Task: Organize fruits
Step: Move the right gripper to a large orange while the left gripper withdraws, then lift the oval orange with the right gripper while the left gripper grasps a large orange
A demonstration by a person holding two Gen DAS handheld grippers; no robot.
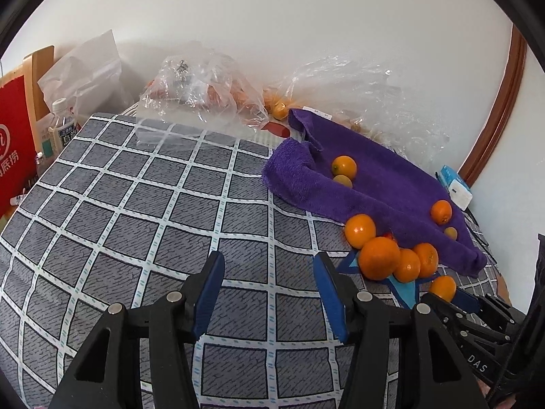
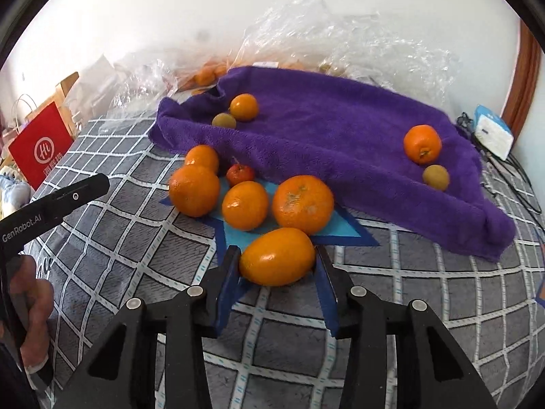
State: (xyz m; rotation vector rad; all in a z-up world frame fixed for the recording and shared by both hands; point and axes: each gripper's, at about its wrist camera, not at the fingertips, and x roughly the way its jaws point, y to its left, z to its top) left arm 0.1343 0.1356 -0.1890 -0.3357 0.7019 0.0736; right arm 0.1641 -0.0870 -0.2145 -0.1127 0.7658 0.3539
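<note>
My right gripper (image 2: 277, 260) is shut on an oval orange fruit (image 2: 276, 256), held over the near tip of a blue star-shaped mat (image 2: 340, 226). Several oranges (image 2: 302, 203) and a small red fruit (image 2: 240, 173) sit clustered on the mat. A purple towel (image 2: 327, 126) behind it carries two oranges (image 2: 422, 144) and two small brownish fruits (image 2: 436, 177). My left gripper (image 1: 269, 266) is open and empty above the checked cloth, left of the same pile (image 1: 378, 257). The right gripper shows in the left wrist view (image 1: 453, 298) holding its fruit (image 1: 442, 287).
A grey checked cloth (image 1: 136, 211) covers the surface. Clear plastic bags (image 1: 204, 81) holding more oranges lie along the back wall. A red paper bag (image 1: 13, 143) and a bottle (image 1: 61, 126) stand at the left. A white and blue box (image 2: 492, 129) lies at the right edge.
</note>
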